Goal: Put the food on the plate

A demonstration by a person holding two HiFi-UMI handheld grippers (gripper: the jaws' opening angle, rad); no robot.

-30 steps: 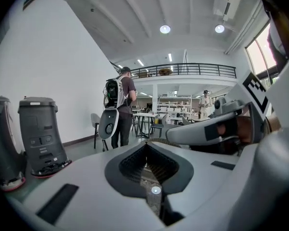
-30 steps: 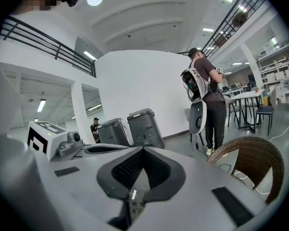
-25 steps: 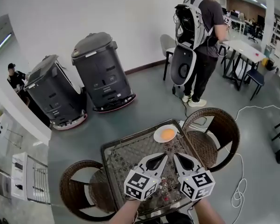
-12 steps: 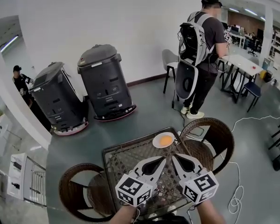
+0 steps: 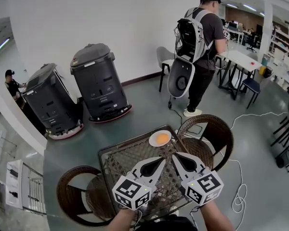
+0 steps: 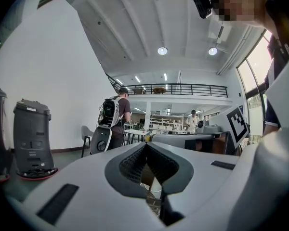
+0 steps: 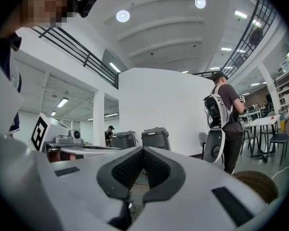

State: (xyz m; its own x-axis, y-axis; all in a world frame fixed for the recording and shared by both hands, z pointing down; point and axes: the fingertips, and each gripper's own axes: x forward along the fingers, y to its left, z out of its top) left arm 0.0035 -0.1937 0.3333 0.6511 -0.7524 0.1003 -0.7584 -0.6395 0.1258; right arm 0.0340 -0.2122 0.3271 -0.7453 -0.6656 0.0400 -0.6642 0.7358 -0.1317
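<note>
A white plate point(image 5: 154, 143) with a round orange piece of food point(image 5: 161, 138) on it sits at the far corner of the square wicker table point(image 5: 116, 159). My left gripper point(image 5: 161, 160) and right gripper point(image 5: 175, 156) hover side by side over the near half of the table, tips pointing toward the plate and well short of it. Both are shut with nothing between the jaws. In the left gripper view the left gripper point(image 6: 145, 145) has its pads meeting at the tip. The right gripper point(image 7: 143, 150) shows the same in the right gripper view. Neither gripper view shows the plate.
Wicker chairs stand at the table's left point(image 5: 73, 196) and right point(image 5: 216, 137). Two dark wheeled machines point(image 5: 94, 81) point(image 5: 47, 100) stand by the white wall. A person with a backpack point(image 5: 202, 35) stands beyond the table beside white desks. A white cable point(image 5: 241, 196) lies on the floor at right.
The head view has shifted, so the plate and table sit a little further left in the picture. Both grippers stay shut and side by side over the table.
</note>
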